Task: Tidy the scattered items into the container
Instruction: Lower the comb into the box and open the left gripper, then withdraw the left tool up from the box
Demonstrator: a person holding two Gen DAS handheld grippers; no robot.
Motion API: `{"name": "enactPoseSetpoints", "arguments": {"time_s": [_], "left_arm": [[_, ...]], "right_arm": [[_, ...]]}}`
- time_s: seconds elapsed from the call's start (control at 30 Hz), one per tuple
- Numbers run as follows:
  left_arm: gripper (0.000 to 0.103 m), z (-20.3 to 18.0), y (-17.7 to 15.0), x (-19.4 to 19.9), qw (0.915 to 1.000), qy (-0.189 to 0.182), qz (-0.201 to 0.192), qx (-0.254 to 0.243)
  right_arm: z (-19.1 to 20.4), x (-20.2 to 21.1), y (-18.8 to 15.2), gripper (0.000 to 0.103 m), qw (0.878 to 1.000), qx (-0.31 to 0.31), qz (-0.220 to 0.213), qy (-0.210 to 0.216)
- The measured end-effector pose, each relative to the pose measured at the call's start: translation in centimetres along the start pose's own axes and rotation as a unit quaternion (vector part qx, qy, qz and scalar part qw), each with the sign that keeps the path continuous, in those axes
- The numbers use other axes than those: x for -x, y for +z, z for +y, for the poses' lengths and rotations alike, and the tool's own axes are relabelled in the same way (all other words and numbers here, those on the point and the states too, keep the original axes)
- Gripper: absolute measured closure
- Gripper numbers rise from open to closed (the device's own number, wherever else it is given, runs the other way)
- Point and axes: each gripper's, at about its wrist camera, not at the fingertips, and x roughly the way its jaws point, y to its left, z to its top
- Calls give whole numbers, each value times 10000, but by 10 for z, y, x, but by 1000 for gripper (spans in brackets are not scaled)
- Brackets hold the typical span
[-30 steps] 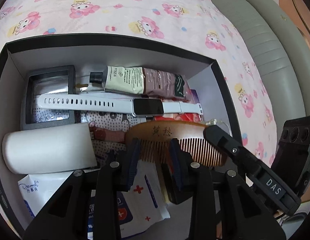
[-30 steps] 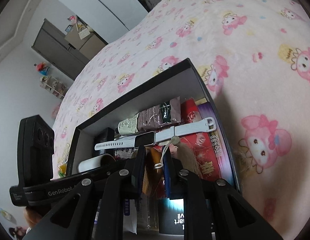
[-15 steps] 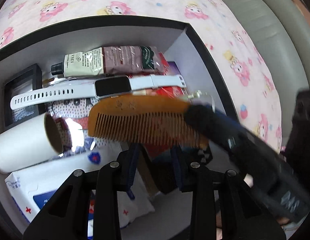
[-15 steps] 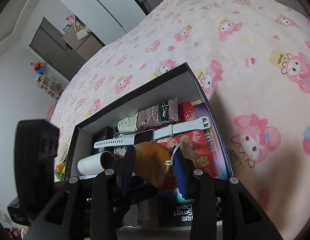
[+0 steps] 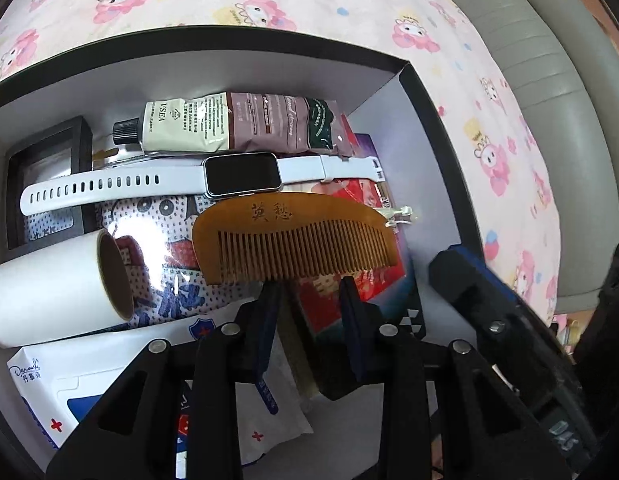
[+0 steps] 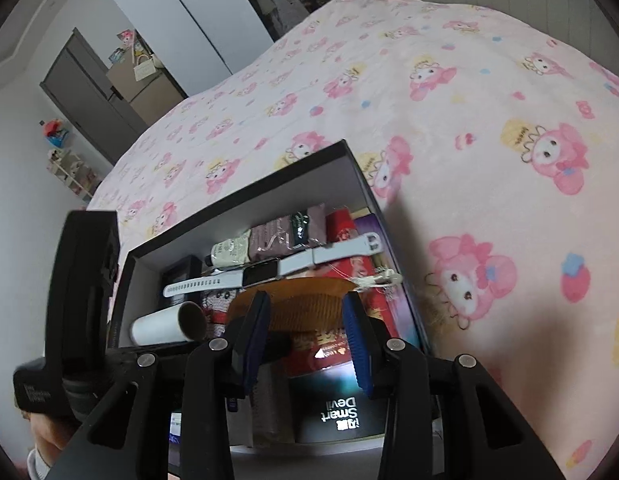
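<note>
A black box with white inner walls (image 5: 237, 36) sits on the pink blanket. Inside, a wooden comb (image 5: 297, 236) lies flat on other items, teeth toward me, its cord tassel (image 5: 399, 213) at the right end. My left gripper (image 5: 309, 292) hovers just short of the comb's teeth, open, with nothing between its fingers. In the right wrist view the comb (image 6: 297, 300) lies just beyond my right gripper (image 6: 305, 312), which is open; its blue pads do not touch the comb. That gripper's finger (image 5: 489, 308) also shows at the box's right wall.
Also in the box: a white smartwatch (image 5: 197, 180), a cream tube (image 5: 237, 126), a white roll (image 5: 57, 280), a black frame (image 5: 45, 184), a wipes packet (image 5: 109, 392) and red packets. The cartoon-print blanket (image 6: 469, 120) surrounds the box. A grey padded edge (image 5: 549, 80) runs along the right.
My right gripper opened and let go of the comb, which now lies flat in the box. The right gripper drew back toward the box's right wall. My left gripper kept its gap.
</note>
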Motion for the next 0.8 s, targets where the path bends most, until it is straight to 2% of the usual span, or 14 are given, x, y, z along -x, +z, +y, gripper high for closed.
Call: {"name": "enactPoseSetpoints", "arguments": {"time_s": [0.2, 0.37, 0.43, 0.53, 0.63, 0.8], "left_arm": [[73, 23, -11, 30, 9997, -27, -197, 139], [73, 33, -13, 47, 9990, -73, -410, 154], [73, 36, -11, 47, 9989, -116, -405, 198], [73, 31, -3, 39, 9993, -40, -317, 207], [73, 23, -1, 39, 9996, 76, -238, 115], [73, 22, 0, 33, 9998, 100, -150, 85]], "right_arm": [[11, -7, -6, 69, 9985, 404, 186, -322], [20, -11, -11, 69, 9976, 592, 359, -21], [22, -14, -13, 69, 9971, 665, 373, -5], [20, -26, -15, 69, 9964, 572, 619, -10], [17, -37, -19, 69, 9938, 570, 919, -241], [17, -53, -19, 69, 9907, 645, 1100, -466]]}}
